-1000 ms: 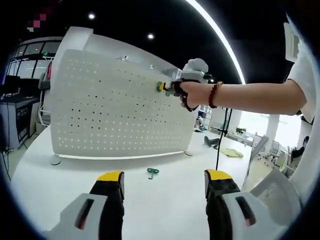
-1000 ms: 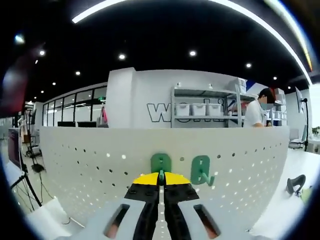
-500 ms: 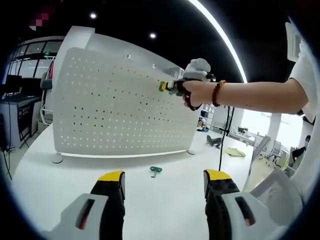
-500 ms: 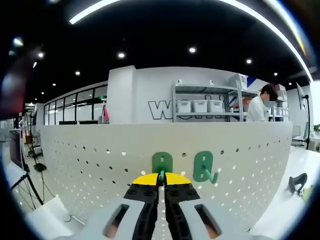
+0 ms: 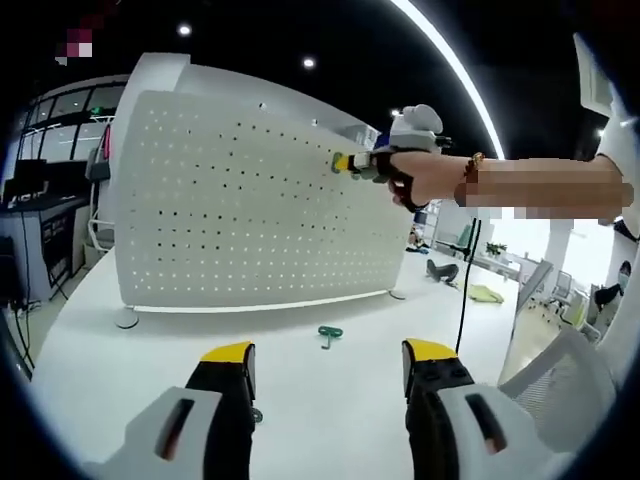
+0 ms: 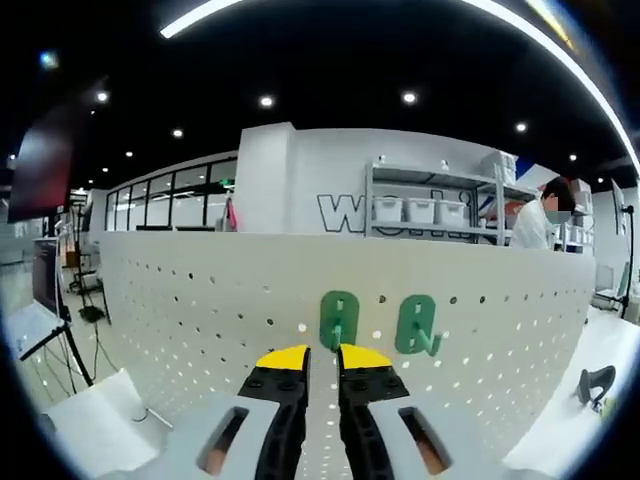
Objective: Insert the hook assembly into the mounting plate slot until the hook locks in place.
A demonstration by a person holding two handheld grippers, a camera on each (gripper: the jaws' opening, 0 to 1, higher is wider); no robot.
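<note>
The white perforated mounting plate (image 5: 240, 215) stands upright on the table. In the right gripper view two green hooks hang side by side on the plate (image 6: 180, 310), the left hook (image 6: 339, 318) straight ahead and the right hook (image 6: 416, 325) beside it. My right gripper (image 6: 323, 358) is open by a narrow gap just short of the left hook, holding nothing. In the left gripper view a hand holds the right gripper (image 5: 343, 162) against the plate's upper right. A third green hook (image 5: 329, 335) lies on the table before the plate. My left gripper (image 5: 330, 350) hovers open over the table.
The white table (image 5: 120, 350) runs out in front of the plate, with a small dark piece (image 5: 257, 413) beside my left jaw. A black object (image 6: 595, 380) lies at the plate's right end. Behind stand a shelf with bins (image 6: 420, 208), a person (image 6: 545, 215) and a tripod (image 6: 70, 330).
My right gripper's jaws have parted and let go of the left green hook, which stays on the plate. The left gripper view has shifted a little; its jaws stay open.
</note>
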